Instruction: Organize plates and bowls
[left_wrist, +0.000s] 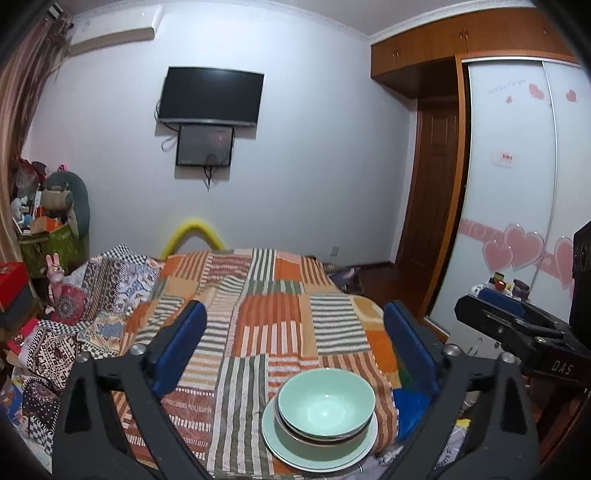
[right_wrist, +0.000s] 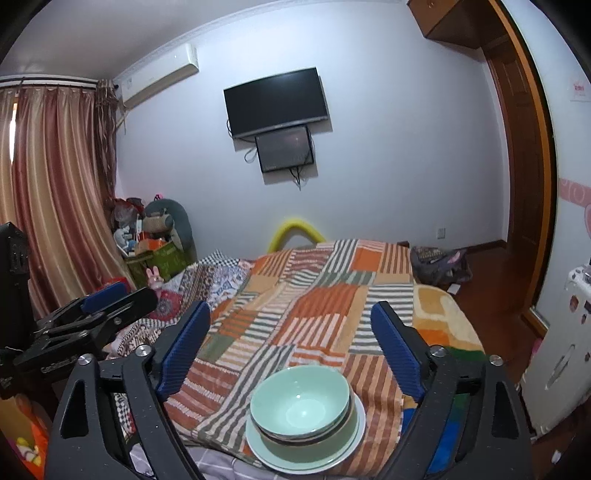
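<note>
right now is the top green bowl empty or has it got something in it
Empty. The top green bowl sits upright, nested in the stack on the green plate, and its bare glazed bottom shows in both wrist views.

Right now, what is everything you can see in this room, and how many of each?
bowls: at least two, pale green, nested on the plate
plate: one, pale green, near edge of the bed
blanket: one, orange striped patchwork, over the bed
television: one, black, on the wall
air conditioner: one, white, high on the wall
curtain: one, pinkish striped, by the window
left gripper: black with blue pads, open, empty
right gripper: same, open, empty
</note>
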